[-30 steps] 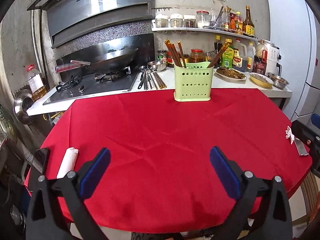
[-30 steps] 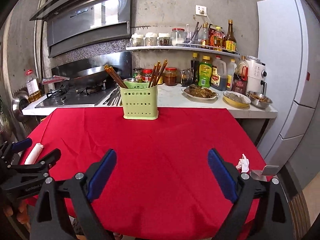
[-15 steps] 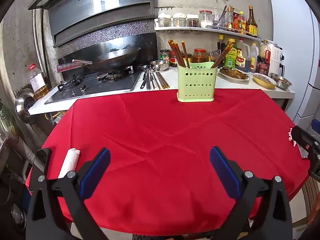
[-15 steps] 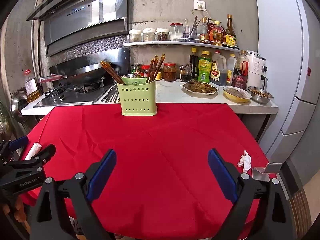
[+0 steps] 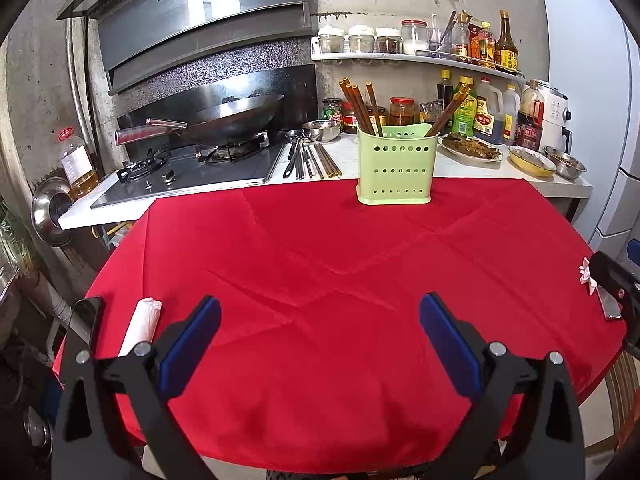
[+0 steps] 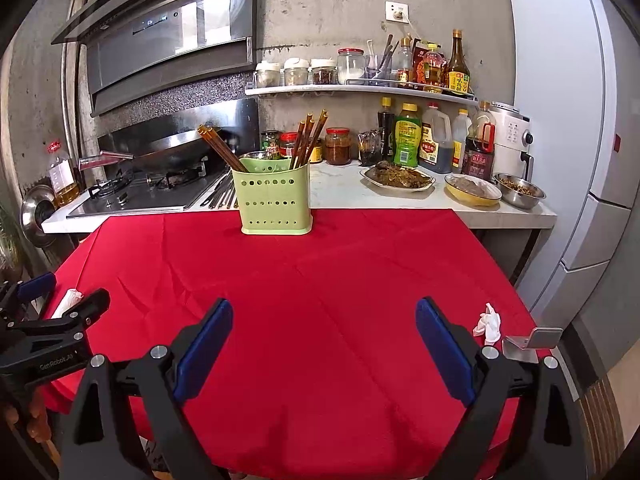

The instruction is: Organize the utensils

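Far ahead across red cloth (image 5: 320, 264), green caddy (image 5: 394, 168) at table's edge, chopsticks (image 5: 356, 100) leaning inside; loose utensils (image 5: 310, 160) beyond. Left gripper (image 5: 320, 334) and right gripper (image 6: 324, 336) spread wide, empty. Risk: long reach tipping caddy.

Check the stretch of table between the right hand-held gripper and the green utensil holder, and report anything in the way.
Nothing visible blocks it. Between the right hand-held gripper and the green utensil holder lies only bare red tablecloth. The crumpled tissue sits off to the right.
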{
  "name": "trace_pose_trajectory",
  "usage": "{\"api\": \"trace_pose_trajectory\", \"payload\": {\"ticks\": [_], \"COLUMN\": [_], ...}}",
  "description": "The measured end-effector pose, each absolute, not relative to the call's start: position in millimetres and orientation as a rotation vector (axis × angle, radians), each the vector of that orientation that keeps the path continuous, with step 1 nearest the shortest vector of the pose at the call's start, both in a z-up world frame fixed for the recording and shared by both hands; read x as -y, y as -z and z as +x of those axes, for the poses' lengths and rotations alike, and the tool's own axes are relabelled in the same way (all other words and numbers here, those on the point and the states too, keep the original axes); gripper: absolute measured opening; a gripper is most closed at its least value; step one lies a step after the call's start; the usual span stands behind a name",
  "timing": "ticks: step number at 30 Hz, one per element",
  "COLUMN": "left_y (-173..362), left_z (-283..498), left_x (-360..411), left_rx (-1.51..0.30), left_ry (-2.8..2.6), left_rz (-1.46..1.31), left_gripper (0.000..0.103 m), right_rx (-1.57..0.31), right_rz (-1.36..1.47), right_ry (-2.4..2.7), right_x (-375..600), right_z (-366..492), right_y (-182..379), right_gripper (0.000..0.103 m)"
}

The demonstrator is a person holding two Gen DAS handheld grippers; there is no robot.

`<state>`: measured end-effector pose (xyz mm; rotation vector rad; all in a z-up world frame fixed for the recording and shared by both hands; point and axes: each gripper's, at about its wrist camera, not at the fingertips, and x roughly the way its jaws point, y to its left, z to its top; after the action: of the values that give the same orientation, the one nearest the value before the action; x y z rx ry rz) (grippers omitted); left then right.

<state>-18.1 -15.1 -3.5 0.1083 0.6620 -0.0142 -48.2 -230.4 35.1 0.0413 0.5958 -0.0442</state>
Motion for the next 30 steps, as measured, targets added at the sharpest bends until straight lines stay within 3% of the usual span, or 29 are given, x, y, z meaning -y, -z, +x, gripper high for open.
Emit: {"api": "trace_pose_trajectory", "payload": {"ticks": [30], "left_y": [6.7], "left_z": [-13.9], "left_x": [8.2], "left_rx": [-0.673], "left_ry": [0.012], "left_rz": [0.111], "left_gripper": [0.097], "right_rx": [-0.597], "right_rz": [0.039], "right_ry": [0.045], "right_x": [230.7], "right_z": [-50.4], "right_y": [-36.4], "right_gripper": [0.092]}}
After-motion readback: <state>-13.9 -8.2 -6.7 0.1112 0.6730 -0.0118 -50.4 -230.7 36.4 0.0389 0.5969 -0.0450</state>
